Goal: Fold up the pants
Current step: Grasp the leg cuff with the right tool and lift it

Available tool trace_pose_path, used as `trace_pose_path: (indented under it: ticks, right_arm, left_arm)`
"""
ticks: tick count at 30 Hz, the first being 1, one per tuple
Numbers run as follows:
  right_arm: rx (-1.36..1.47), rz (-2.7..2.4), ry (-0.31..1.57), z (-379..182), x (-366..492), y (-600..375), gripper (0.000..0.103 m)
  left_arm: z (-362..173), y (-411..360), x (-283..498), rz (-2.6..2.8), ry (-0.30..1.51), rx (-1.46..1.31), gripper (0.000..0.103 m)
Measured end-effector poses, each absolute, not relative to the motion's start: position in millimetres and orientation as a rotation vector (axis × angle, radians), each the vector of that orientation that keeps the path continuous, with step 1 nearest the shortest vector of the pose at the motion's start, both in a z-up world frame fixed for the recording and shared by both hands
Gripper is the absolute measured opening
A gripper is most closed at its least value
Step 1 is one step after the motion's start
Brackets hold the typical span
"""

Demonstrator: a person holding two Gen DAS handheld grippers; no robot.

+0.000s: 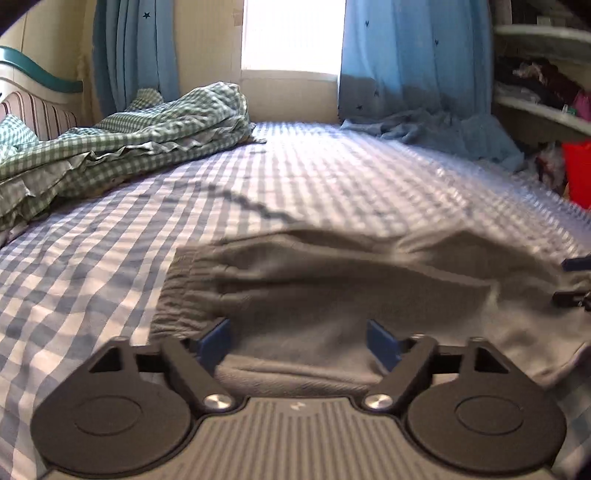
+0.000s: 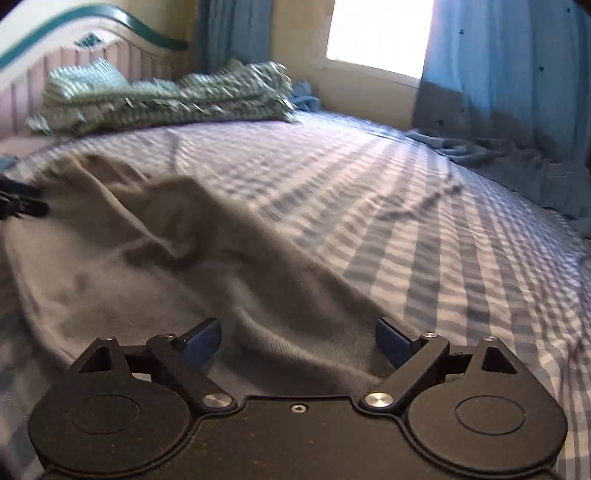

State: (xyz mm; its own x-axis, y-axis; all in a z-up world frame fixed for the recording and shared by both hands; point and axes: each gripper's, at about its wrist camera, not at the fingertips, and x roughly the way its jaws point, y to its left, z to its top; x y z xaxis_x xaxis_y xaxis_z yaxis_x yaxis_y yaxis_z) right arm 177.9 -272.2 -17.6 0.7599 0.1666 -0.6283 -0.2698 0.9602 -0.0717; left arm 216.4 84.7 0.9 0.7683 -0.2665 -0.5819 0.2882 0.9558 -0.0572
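**Pants lie released on the checked bed, both tools spread wide**

Pants (image 1: 351, 291) of grey fabric lie crumpled on the bed (image 1: 110, 258), which wears a blue-and-white checked sheet. In the left wrist view they fill the lower middle of the frame, with the gathered waistband at their left end. The left hand-held gripper (image 1: 299, 341) hovers over their near edge with its blue pads spread wide; cloth shows in the gap, but neither pad presses on it, so it is released. At the right edge of that frame the tips of the right hand-held gripper (image 2: 297, 339) peek in.

In the right wrist view (somewhat blurred) the pants run from the upper left down to the lower middle. That gripper is likewise spread wide and grasps nothing, a ridge of grey cloth lying loose between its pads.

A green checked quilt (image 1: 122, 144) is heaped in the upper left of both frames. Blue curtains (image 1: 413, 62) flank a bright window (image 1: 293, 35) at the top.
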Motion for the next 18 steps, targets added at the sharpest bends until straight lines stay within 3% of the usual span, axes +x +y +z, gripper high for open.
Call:
trace_pose_path:
  ticks: [2,5,9,10,13,16,18]
  right_arm:
    - [-0.094,0.358,0.677,-0.2,193.2,-279.4,0.099]
    - [0.05,0.571,0.713,20.3,244.6,-283.6,0.1]
    - [0.223,0.808,0.864,13.5,337.8,-268.0,0.094]
    - [0.215,0.836,0.908,9.0,353.6,-261.7,0.084]
    - [0.148,0.917,1.012,0.3,376.9,-240.2,0.038]
    - [0.061,0.974,1.024,1.6,361.6,-227.9,0.021]
    - [0.02,1.034,1.019,3.1,336.5,-224.1,0.019]
  left_arm:
    - [13.5,74.0,221.1,-0.35,0.565,0.039,0.096]
    - [16.0,48.7,239.9,-0.363,0.543,0.095,0.097]
    - [-13.3,32.0,260.5,-0.349,0.633,0.165,0.096]
    - [-20.6,33.0,260.2,-0.345,0.647,0.174,0.096]
    - [-37.1,39.4,252.6,-0.334,0.644,0.206,0.096]
    - [-42.7,42.6,246.3,-0.339,0.626,0.229,0.096]
    - [-42.9,42.8,246.0,-0.34,0.627,0.229,0.097]
